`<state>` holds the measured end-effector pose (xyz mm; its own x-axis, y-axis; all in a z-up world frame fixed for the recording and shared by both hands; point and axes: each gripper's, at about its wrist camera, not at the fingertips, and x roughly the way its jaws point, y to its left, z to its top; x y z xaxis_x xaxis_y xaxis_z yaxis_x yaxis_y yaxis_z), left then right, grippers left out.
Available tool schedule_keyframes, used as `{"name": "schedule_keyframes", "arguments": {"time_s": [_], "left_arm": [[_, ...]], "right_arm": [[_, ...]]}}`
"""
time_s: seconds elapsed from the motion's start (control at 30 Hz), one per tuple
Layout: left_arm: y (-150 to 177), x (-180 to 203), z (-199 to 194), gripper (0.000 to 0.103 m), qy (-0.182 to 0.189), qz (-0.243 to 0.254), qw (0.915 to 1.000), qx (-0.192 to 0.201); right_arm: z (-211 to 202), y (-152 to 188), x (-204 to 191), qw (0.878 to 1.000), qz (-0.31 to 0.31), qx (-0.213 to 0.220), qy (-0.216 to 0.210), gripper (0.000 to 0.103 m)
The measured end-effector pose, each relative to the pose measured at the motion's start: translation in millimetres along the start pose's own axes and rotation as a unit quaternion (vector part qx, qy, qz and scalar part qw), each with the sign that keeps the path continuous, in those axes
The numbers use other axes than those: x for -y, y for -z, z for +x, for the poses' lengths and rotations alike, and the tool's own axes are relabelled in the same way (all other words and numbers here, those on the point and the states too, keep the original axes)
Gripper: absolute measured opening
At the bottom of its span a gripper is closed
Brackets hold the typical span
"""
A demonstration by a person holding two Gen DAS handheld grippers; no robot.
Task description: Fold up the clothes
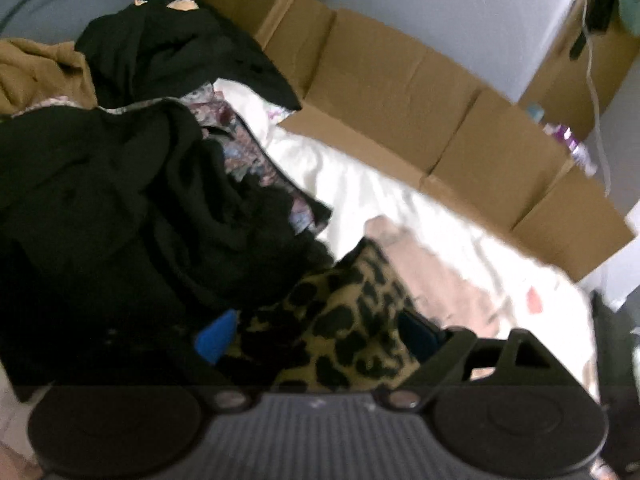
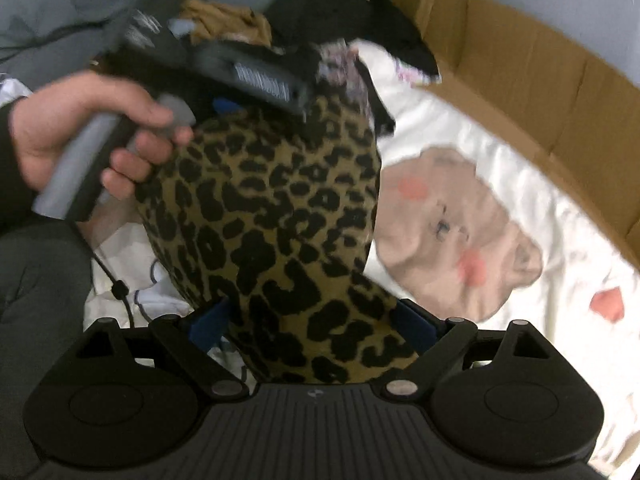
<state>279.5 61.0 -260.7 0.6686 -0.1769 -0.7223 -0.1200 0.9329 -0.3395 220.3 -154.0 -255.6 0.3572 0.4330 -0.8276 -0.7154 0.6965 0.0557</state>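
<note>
1. Pinched at both ends: leopard-print garment [image 2: 276,216] caught between the blue fingers of the right gripper [image 2: 316,326] and, ahead of it, the left gripper [image 1: 320,338]; judged stretched so for a fold.
2. Raised above the white bedspread [image 2: 460,152] with its bear print; soft, fuzzy knit, tan with black blotches, bulging into a rounded drape.
3. Ahead and left of the left gripper: heap of black clothes [image 1: 120,208], crumpled, matte; beyond, stiff cardboard boxes [image 1: 400,92].
</note>
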Motion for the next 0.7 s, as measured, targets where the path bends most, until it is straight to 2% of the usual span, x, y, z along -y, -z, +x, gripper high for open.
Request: {"name": "schedule_keyframes", "arguments": {"time_s": [0.1, 0.13, 0.2, 0.27, 0.37, 0.47, 0.53, 0.6, 0.63, 0.67, 0.7], "left_arm": [[-0.1, -6.0, -0.8, 0.087, 0.033, -0.018, 0.9993, -0.006], [0.7, -7.3, -0.7, 0.086, 0.038, -0.023, 0.999, -0.008], [1.6, -8.0, -1.5, 0.077, 0.051, -0.026, 0.9983, -0.008], [2.1, -8.1, -2.3, 0.075, 0.068, -0.029, 0.9973, -0.006], [3.4, -5.8, -1.0, 0.064, 0.103, -0.036, 0.994, -0.009], [6.8, 1.2, 3.0, 0.054, 0.113, -0.028, 0.993, -0.021], [8.4, 5.3, 4.6, 0.051, 0.125, -0.025, 0.9914, -0.028], [8.9, 9.1, 5.4, 0.051, 0.136, -0.02, 0.99, -0.032], [8.8, 10.8, 5.7, 0.051, 0.14, -0.018, 0.9894, -0.033], [8.4, 12.3, 6.9, 0.051, 0.143, -0.016, 0.989, -0.036], [8.2, 13.9, 8.0, 0.051, 0.145, -0.013, 0.9887, -0.038]], "right_arm": [[8.6, -3.9, 2.2, 0.999, 0.041, -0.011, -0.002, 0.074], [9.8, -3.9, -0.1, 0.999, 0.036, -0.011, -0.002, 0.068], [9.8, -5.7, -5.5, 1.0, 0.018, -0.01, -0.003, 0.062], [9.7, -7.9, -10.8, 1.0, 0.001, -0.008, -0.005, 0.061], [10.7, -11.4, -17.1, 1.0, -0.018, -0.011, -0.008, 0.065], [12.4, -15.1, -22.3, 0.999, -0.033, -0.017, -0.011, 0.068], [13.6, -17.6, -25.7, 0.999, -0.043, -0.022, -0.014, 0.067], [14.7, -20.0, -29.1, 0.998, -0.054, -0.026, -0.016, 0.045], [15.3, -21.3, -30.8, 0.998, -0.059, -0.028, -0.017, 0.025], [22.4, -18.0, -31.5, 0.998, -0.05, -0.04, -0.021, 0.018], [22.9, -14.6, -26.3, 0.998, -0.04, -0.045, -0.024, 0.017]]}}
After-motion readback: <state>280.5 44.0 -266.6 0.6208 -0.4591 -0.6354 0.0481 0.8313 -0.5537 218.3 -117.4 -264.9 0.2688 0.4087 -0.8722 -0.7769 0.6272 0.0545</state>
